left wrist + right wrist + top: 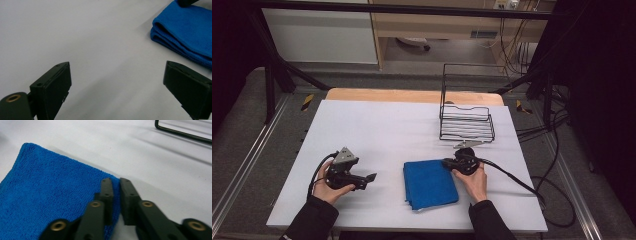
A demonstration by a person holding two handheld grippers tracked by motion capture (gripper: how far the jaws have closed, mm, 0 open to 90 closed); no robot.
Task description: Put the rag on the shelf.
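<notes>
Judging by how things lie, you seem near the start: the folded cloth lies flat on the desk between your hands, and the wire rack beyond it holds nothing. Your right claw sits at the cloth's corner, jaws nearly closed with a thin gap, whether pinching fabric I cannot tell, while your left claw hangs wide apart, holding nothing. No writing or labels are readable.
</notes>
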